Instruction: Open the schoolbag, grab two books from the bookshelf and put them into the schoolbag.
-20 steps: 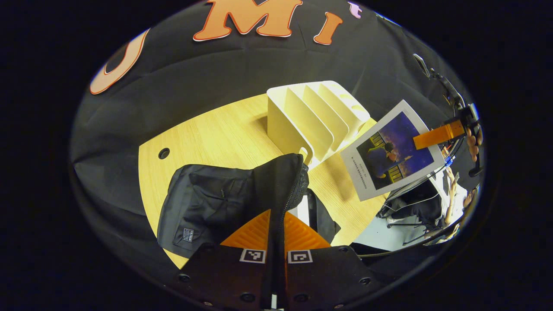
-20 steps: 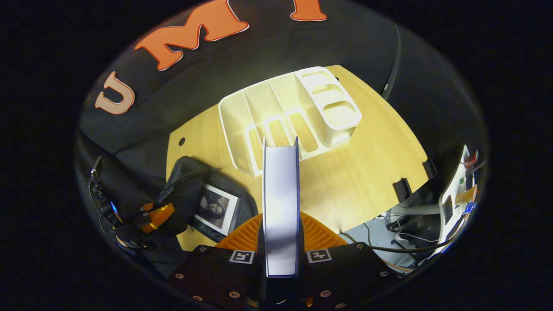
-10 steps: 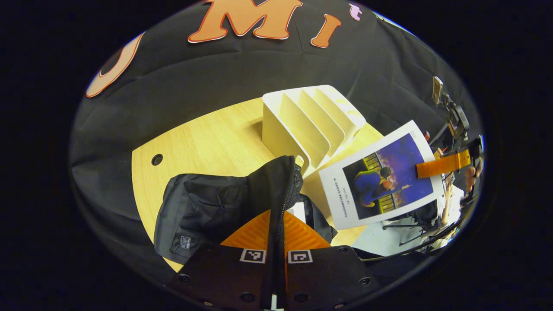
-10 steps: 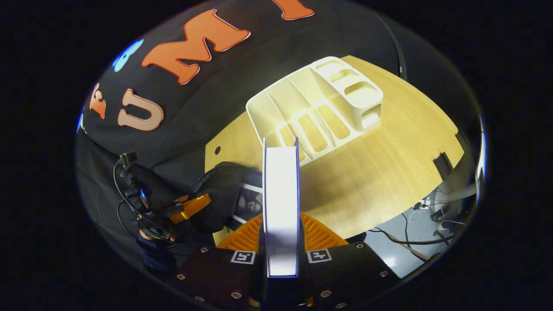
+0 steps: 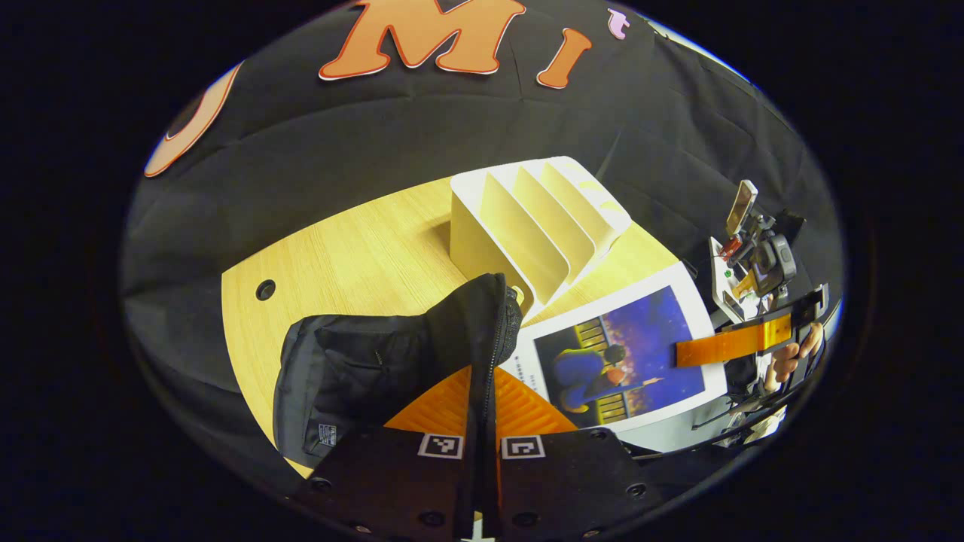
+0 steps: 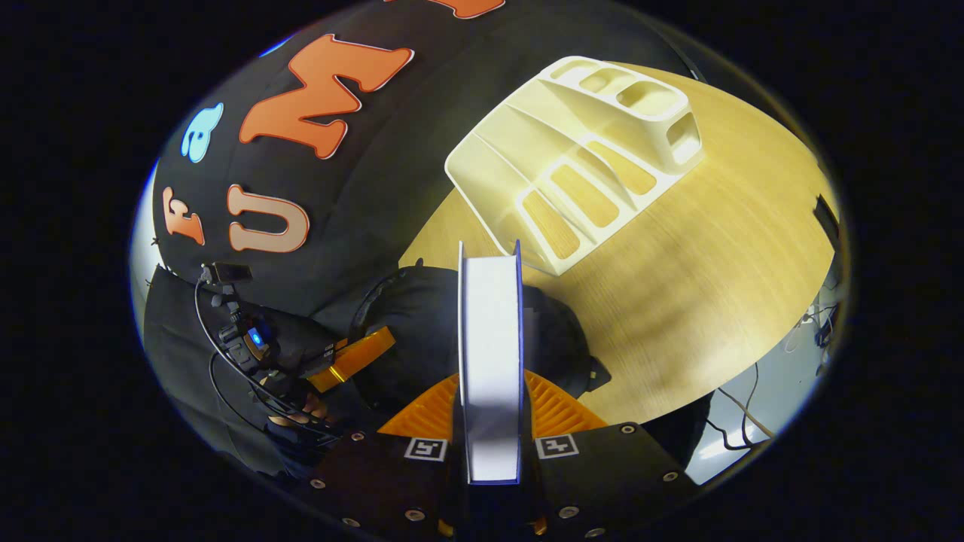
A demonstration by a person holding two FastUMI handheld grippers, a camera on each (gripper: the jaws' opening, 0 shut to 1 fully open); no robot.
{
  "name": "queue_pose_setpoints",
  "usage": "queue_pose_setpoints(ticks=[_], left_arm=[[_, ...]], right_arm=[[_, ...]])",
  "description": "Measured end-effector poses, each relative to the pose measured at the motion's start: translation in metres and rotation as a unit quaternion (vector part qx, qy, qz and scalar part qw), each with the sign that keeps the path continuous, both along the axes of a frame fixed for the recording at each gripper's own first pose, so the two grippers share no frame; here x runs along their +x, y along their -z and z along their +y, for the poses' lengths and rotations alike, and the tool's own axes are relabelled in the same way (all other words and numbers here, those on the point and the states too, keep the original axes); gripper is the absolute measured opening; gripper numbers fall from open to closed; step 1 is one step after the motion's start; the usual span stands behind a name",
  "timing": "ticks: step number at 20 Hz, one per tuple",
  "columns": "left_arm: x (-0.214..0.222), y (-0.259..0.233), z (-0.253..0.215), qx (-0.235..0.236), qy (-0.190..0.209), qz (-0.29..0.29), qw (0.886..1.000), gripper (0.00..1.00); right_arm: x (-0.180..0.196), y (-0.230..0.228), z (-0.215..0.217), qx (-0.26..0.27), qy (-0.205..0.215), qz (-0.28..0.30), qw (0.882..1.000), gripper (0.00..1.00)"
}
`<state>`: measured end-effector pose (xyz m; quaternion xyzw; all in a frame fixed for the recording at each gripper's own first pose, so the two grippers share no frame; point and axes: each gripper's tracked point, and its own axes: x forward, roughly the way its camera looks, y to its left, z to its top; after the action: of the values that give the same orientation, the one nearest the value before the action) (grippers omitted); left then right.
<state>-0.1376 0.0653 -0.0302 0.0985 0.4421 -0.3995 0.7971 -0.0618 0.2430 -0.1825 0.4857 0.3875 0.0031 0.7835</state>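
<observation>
In the left gripper view, my left gripper (image 5: 482, 391) has its fingers pinched on the bag (image 5: 376, 361) edge, holding it up off the tabletop (image 5: 354, 241). The book (image 5: 617, 357) hangs just right of it, clamped by the right gripper (image 5: 723, 348), below the empty shelf (image 5: 527, 226).

In the right gripper view, my right gripper (image 6: 489, 421) grips the book (image 6: 489, 339) edge-on over the bag (image 6: 422, 331); the left gripper (image 6: 354, 357) holds the bag's left side.
</observation>
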Motion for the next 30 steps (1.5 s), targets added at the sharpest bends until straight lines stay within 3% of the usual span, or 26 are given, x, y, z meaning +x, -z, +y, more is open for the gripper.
queue_pose_setpoints(ticks=[10, 18, 25, 30], left_arm=[[-0.009, 0.001, -0.002, -0.015, 0.011, 0.014, 1.000, 0.05], [-0.021, -0.003, -0.025, -0.027, 0.027, 0.015, 0.999, 0.05], [-0.022, -0.003, -0.029, -0.027, 0.019, 0.016, 0.999, 0.05], [-0.020, 0.003, -0.030, -0.024, -0.003, 0.018, 1.000, 0.05]], right_arm=[[0.051, 0.040, 0.065, 0.072, -0.008, -0.022, 0.997, 0.28], [0.100, 0.064, 0.096, 0.135, 0.032, -0.063, 0.988, 0.28], [0.123, 0.080, 0.119, 0.141, 0.005, -0.062, 0.988, 0.29], [0.113, 0.094, 0.108, 0.062, -0.046, -0.026, 0.997, 0.45]])
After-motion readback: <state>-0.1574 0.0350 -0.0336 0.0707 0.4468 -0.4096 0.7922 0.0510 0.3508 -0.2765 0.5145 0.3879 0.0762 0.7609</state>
